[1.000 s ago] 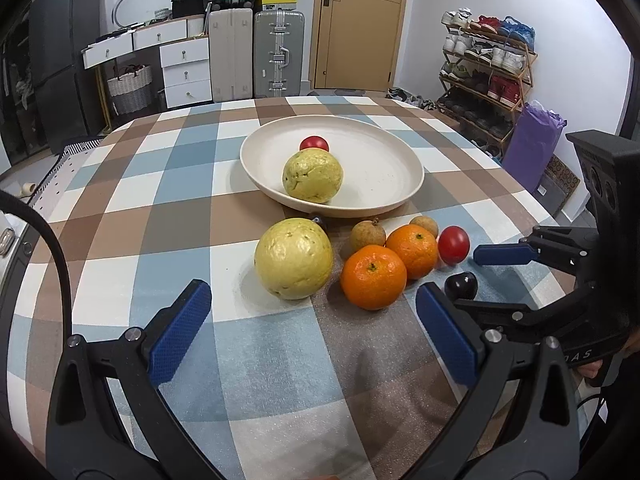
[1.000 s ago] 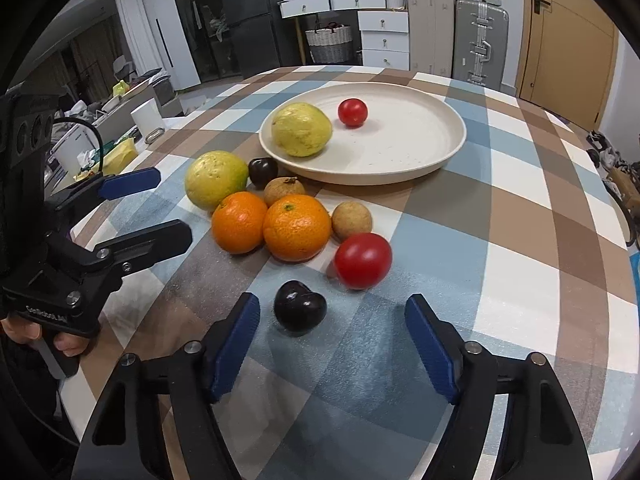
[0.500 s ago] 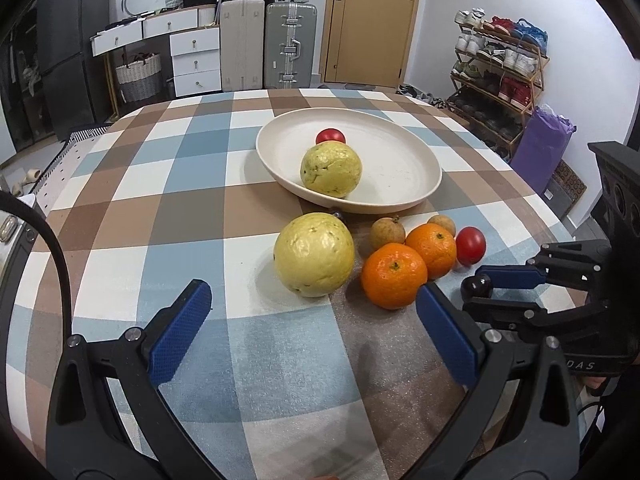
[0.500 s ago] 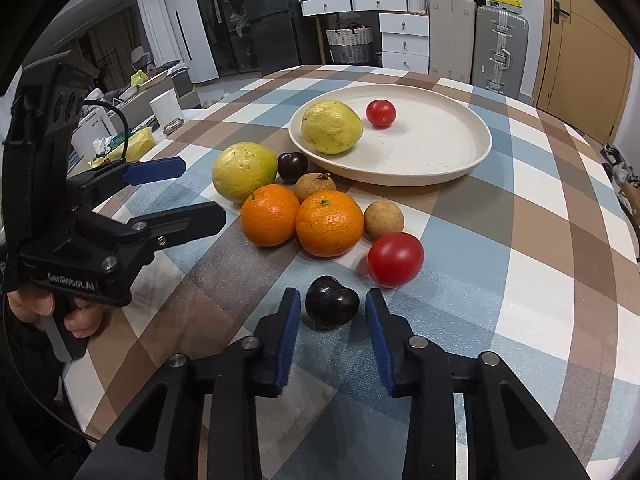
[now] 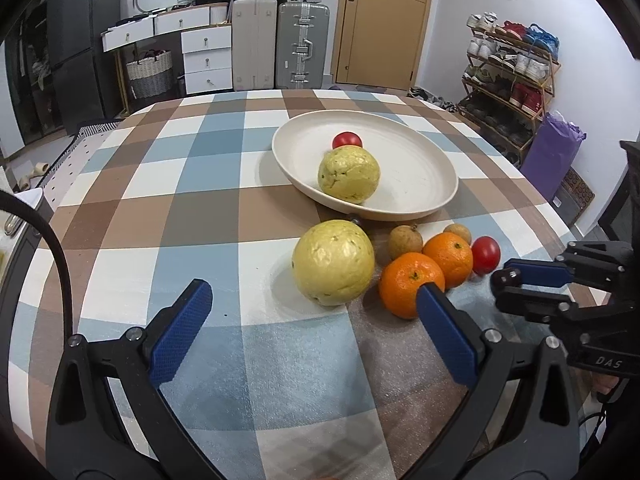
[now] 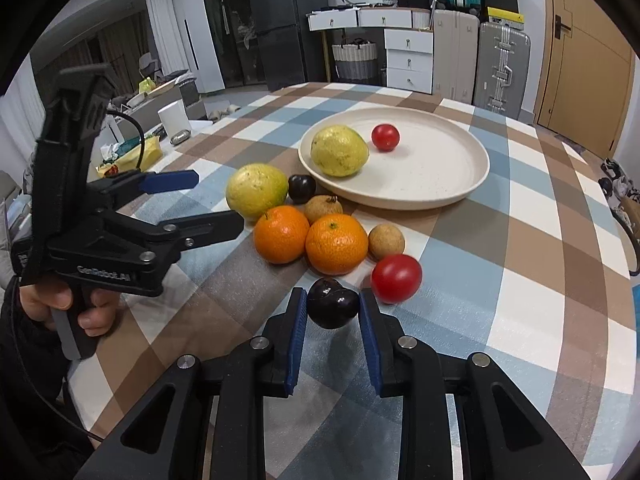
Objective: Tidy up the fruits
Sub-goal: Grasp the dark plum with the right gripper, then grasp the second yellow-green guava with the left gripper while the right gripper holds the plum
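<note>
The right gripper (image 6: 333, 307) has its blue-padded fingers (image 6: 297, 336) pinching a dark plum (image 6: 333, 307) from both sides; the plum sits right between the pads at their tips, above the checked cloth of the worktop (image 6: 520, 208), though I cannot tell whether it has left the surface. Just beyond the plum lies a red tomato (image 6: 396, 278), near the worktop's near edge as the right camera sees it, and behind it a cluster: two oranges (image 6: 337, 243) side by side, two small brown fruits (image 6: 386, 241) and a second dark plum (image 6: 301, 188) close to the plate's rim. A large yellow-green guava (image 6: 257, 189) rests on the cloth at the left of that cluster. The cream plate (image 6: 440, 196) stands toward the middle of the worktop and holds another guava (image 6: 339, 151) and a small red tomato (image 6: 385, 137), apart from each other. The left gripper (image 5: 312, 308) hovers low over the cloth with its fingers (image 5: 180, 340) spread wide and holding nothing; the loose guava (image 5: 333, 267) lies just ahead of the gap between them, and the nearer orange (image 5: 408, 282) sits beside the tip of the right-hand finger.
</note>
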`<state>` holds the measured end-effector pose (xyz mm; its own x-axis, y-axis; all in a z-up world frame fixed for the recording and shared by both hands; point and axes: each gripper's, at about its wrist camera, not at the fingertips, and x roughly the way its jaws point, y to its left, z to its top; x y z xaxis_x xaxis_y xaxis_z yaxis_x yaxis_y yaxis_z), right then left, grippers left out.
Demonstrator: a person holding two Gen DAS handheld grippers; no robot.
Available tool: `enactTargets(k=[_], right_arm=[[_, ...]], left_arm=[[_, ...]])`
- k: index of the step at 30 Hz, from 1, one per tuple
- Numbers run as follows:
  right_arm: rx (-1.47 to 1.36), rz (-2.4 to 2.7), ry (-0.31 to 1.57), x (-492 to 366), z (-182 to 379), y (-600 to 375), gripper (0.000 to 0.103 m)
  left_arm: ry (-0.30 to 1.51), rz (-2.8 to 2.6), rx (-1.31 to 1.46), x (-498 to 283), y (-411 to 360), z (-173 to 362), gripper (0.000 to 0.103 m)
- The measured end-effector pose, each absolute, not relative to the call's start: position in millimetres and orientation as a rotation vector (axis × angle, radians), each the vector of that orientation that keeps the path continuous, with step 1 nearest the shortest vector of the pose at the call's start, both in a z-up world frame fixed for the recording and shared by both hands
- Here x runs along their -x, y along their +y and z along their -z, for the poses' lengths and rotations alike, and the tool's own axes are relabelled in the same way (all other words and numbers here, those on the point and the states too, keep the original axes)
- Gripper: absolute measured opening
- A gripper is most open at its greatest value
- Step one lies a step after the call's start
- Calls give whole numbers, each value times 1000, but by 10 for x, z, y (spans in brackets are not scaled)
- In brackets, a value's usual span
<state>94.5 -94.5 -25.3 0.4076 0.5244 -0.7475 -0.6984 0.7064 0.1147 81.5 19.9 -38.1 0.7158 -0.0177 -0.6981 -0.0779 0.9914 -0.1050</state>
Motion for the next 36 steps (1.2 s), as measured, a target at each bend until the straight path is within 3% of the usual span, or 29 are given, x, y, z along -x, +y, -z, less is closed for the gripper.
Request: enactTargets(k=[8, 22, 25, 28, 36], right_arm=[[181, -745, 804, -1001, 101, -1097, 27], [143, -713, 799, -1093, 86, -1218, 27], [143, -710, 801, -1091, 88, -1235, 27], [140, -706, 803, -1105, 91, -1250, 27], [136, -704, 808, -1118, 110, -1255, 27]], left_arm=[[777, -45, 114, -898, 222, 383, 99], [822, -32, 96, -1097, 235, 458, 75], [828, -3, 89, -1103, 197, 466, 64], [826, 36, 90, -1103, 162, 463, 46], [815, 50, 115, -1074, 164, 451, 45]])
